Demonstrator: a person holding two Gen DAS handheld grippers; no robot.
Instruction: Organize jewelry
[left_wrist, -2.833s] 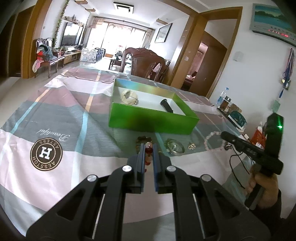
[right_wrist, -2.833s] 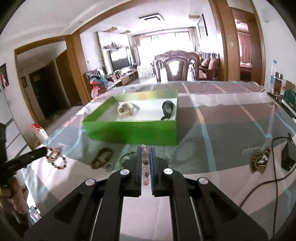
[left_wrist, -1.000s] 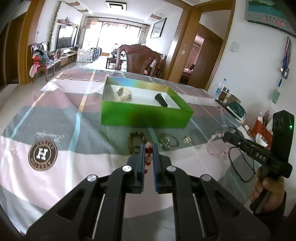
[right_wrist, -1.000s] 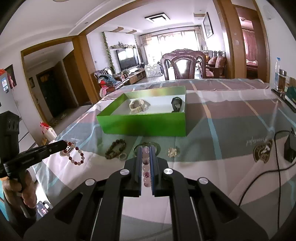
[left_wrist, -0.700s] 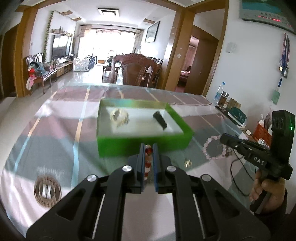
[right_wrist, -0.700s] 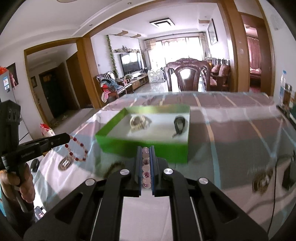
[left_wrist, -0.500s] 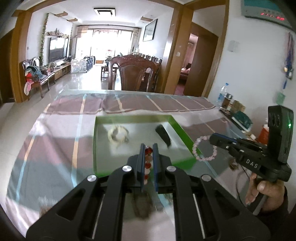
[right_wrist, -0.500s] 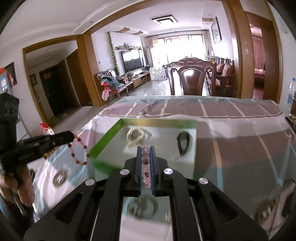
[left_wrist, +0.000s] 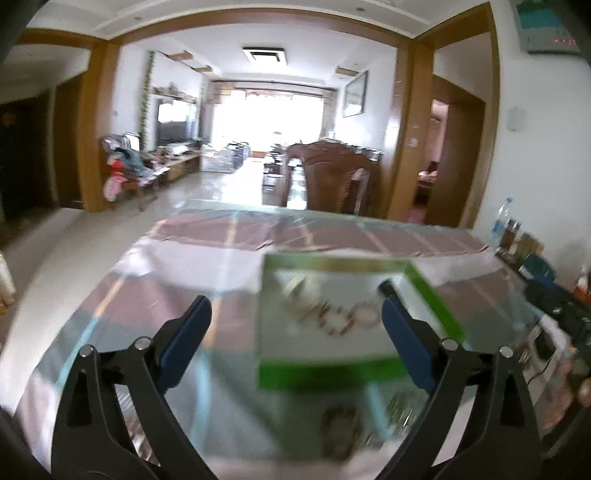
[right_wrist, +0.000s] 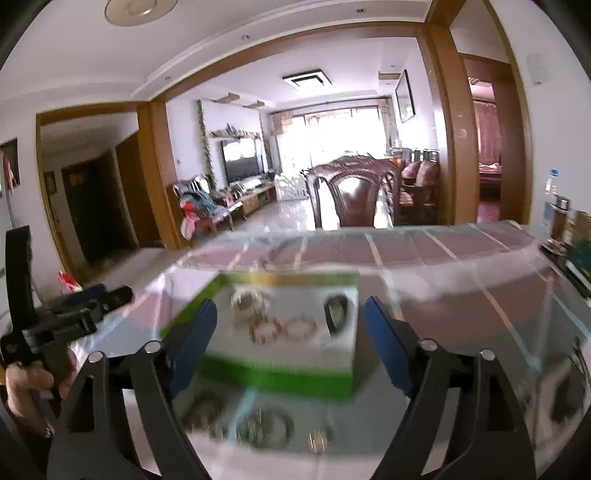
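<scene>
Two bracelets (right_wrist: 282, 329) boxed, beyond spread claws

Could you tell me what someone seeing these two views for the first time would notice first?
The shallow bright green box with a white floor stands mid-table on the pink and grey striped tablecloth, holding two beaded bracelets side by side, a pale bracelet and a dark band. Both the left gripper and right gripper frame it with blue-padded jaws spread wide and nothing between them. More jewelry lies blurred in front of the box.

Motion blur smears the green box (left_wrist: 325, 369) and the loose jewelry (right_wrist: 264, 424) before it.
</scene>
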